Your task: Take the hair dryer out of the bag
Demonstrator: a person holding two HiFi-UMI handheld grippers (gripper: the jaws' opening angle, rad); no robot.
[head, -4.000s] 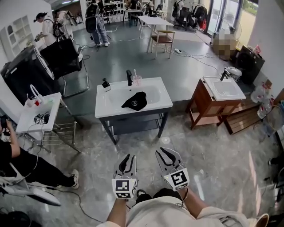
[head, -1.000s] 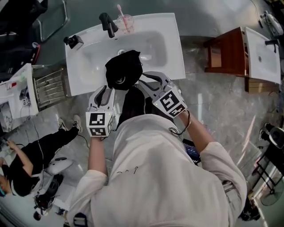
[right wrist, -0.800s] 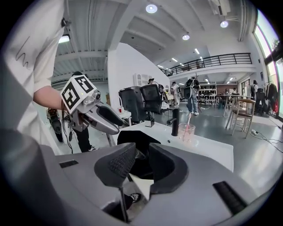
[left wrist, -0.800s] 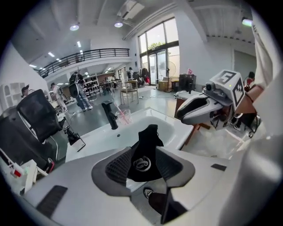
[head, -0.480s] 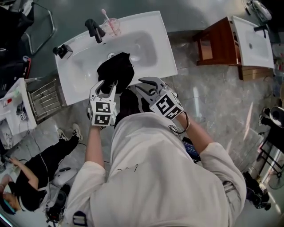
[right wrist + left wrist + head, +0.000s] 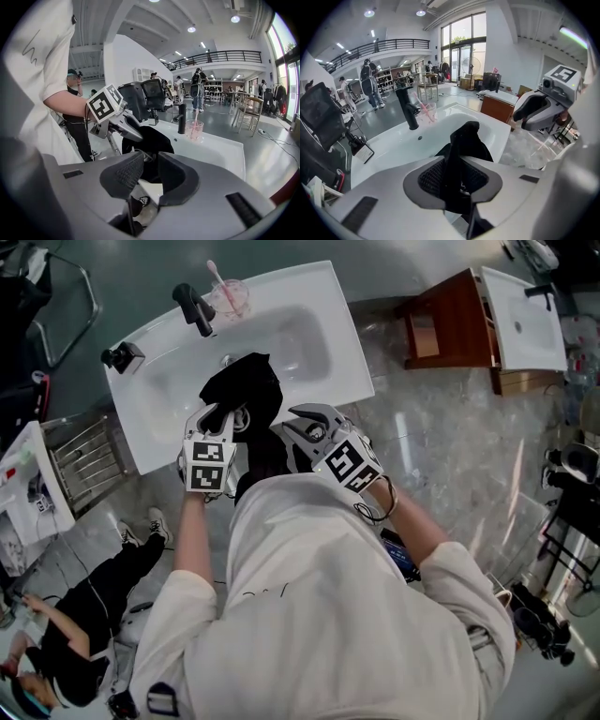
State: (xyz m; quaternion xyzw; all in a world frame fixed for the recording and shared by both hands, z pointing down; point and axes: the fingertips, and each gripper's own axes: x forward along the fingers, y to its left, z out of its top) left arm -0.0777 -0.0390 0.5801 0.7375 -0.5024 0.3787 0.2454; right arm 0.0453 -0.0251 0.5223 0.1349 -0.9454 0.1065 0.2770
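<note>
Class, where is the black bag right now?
In the head view, the black bag sits in the white sink, at the basin's near edge, in front of the black faucet and pink cup.

The right gripper (image 6: 150,165) fills the lower frame, jaws slightly apart. Beyond the gap, a black bag (image 6: 149,140) lies on a white sink (image 6: 215,149). From the left, the left gripper (image 6: 135,133) meets the bag. A faucet (image 6: 181,118) and cup (image 6: 194,130) stand behind.
</note>
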